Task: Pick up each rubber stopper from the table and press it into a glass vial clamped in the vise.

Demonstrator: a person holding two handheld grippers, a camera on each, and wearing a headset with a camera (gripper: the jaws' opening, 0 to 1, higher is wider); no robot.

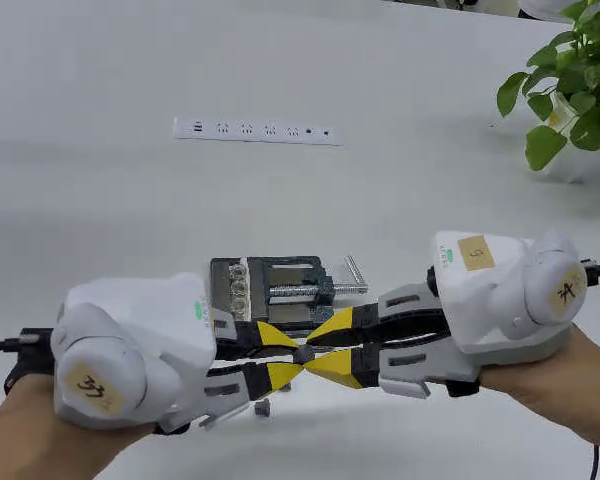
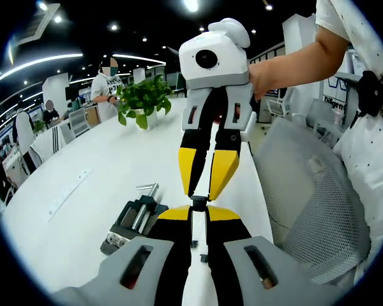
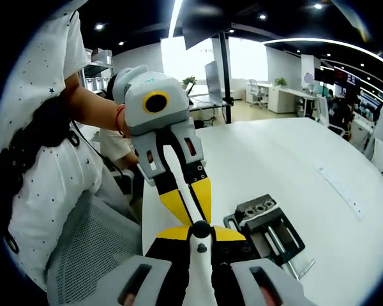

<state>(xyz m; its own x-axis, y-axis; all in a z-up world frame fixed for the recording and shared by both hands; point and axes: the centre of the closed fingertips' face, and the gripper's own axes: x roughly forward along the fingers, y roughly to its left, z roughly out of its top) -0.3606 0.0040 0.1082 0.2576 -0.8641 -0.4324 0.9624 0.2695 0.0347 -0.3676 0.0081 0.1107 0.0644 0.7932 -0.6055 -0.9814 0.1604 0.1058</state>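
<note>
Rubber stopper (image 3: 201, 229) is pinched where left gripper (image 1: 296, 357) and right gripper (image 1: 314, 354) meet tip-to-tip, jaws narrowed on it.

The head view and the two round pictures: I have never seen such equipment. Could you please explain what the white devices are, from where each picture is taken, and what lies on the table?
There is no robot here. A person holds a two-jaw gripper in each hand: the left gripper and the right gripper. The head view comes from a camera on the person's head, looking down. Each round picture comes from a camera on one gripper, looking along its jaws, so it shows the other gripper opposite.

On the white table are a vise holding glass vials, a loose rubber stopper, a power strip and a plant.

The yellow tips of both grippers meet around a small dark stopper. I cannot tell which gripper grips it.
</note>
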